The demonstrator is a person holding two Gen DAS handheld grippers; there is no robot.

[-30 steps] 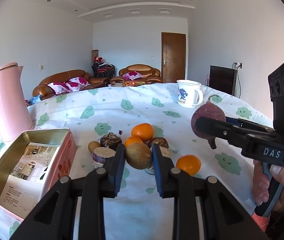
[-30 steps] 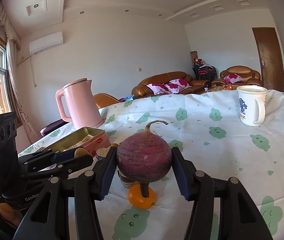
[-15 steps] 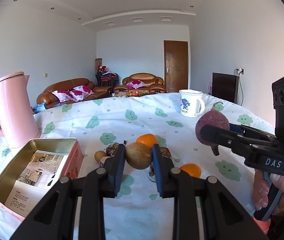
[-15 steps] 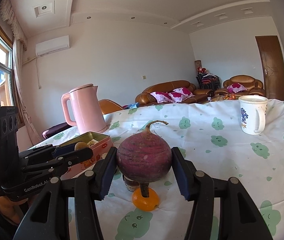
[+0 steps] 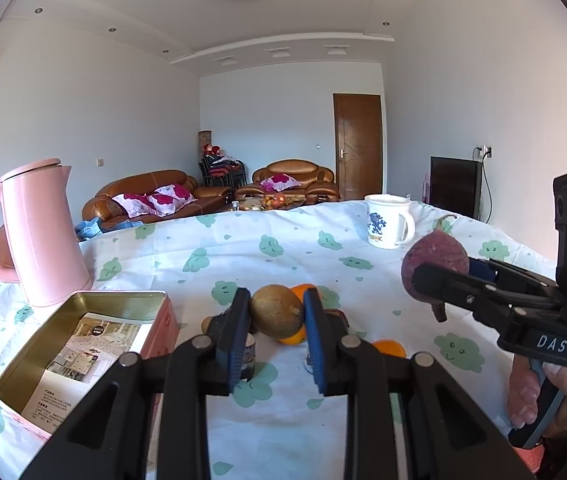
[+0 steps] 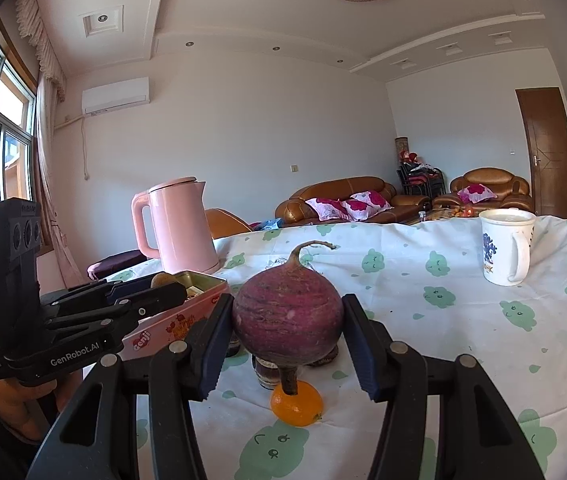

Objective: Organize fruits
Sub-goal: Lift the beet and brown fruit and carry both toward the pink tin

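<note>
Both claws carry produce above the tabletop (image 5: 267, 400).
Left claw (image 5: 276, 320) clamps a kiwi (image 5: 276, 311), long axis crosswise; right claw (image 6: 287, 336) clamps a beetroot (image 6: 287, 316), root tip up, partly hiding an orange (image 6: 297, 404).

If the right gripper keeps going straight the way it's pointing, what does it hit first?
Probably nothing nearby: the right gripper, shut on the purple root vegetable, points over bare tablecloth. The white mug stands off to the right, though depth is unclear.

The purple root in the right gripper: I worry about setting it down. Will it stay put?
Probably not: the purple root is round with a stub below, so it would likely tip and roll. It looks firm in the right gripper, unlikely to bruise.
</note>
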